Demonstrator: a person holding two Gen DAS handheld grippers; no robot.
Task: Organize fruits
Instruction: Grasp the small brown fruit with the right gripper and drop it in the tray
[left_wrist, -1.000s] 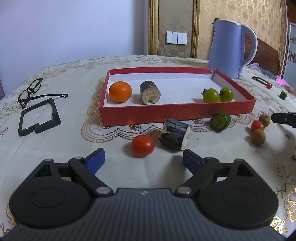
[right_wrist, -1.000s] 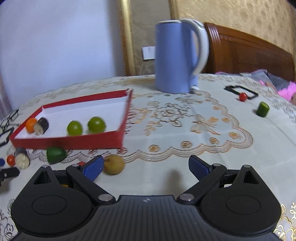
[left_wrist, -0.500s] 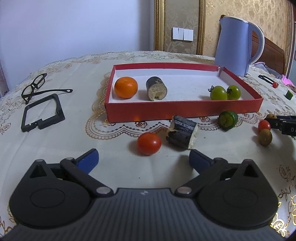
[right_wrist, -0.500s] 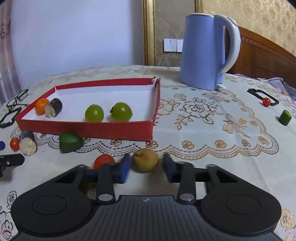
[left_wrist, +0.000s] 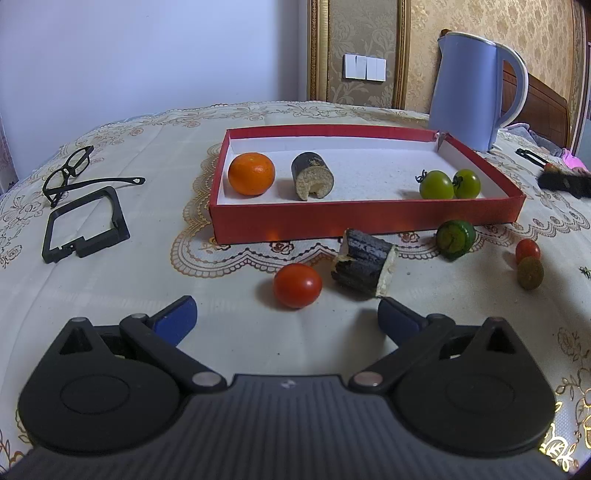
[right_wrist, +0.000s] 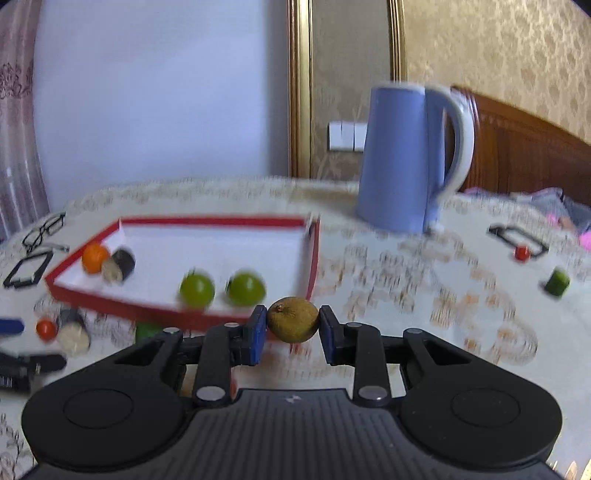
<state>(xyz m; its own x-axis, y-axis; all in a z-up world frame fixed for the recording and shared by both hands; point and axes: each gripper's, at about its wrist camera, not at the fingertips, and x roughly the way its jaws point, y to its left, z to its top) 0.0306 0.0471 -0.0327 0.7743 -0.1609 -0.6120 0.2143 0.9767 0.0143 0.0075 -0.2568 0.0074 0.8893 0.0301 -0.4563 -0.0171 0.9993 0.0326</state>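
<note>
My right gripper (right_wrist: 291, 328) is shut on a small brown round fruit (right_wrist: 293, 319), held off the cloth near the right end of the red box (right_wrist: 312, 254). The box (left_wrist: 369, 218) holds an orange (left_wrist: 251, 173), a dark cut piece (left_wrist: 312, 176) and two green tomatoes (left_wrist: 436, 184). My left gripper (left_wrist: 288, 317) stands open above the cloth, just short of a red tomato (left_wrist: 297, 285) and a dark cut piece (left_wrist: 364, 266). A green piece (left_wrist: 455, 234), a small red tomato (left_wrist: 527, 250) and a brown fruit (left_wrist: 530, 272) lie to the right.
A blue kettle (left_wrist: 469, 88) stands behind the box's right end. Glasses (left_wrist: 70, 171) and a black square frame (left_wrist: 85, 225) lie at the left. In the right wrist view another black frame (right_wrist: 517, 236) with a red ball (right_wrist: 522, 252) and a green piece (right_wrist: 557, 282) lie far right.
My right gripper closed on the brown fruit and has lifted it off the cloth, toward the box. My left gripper opened a little wider and stayed where it was.
</note>
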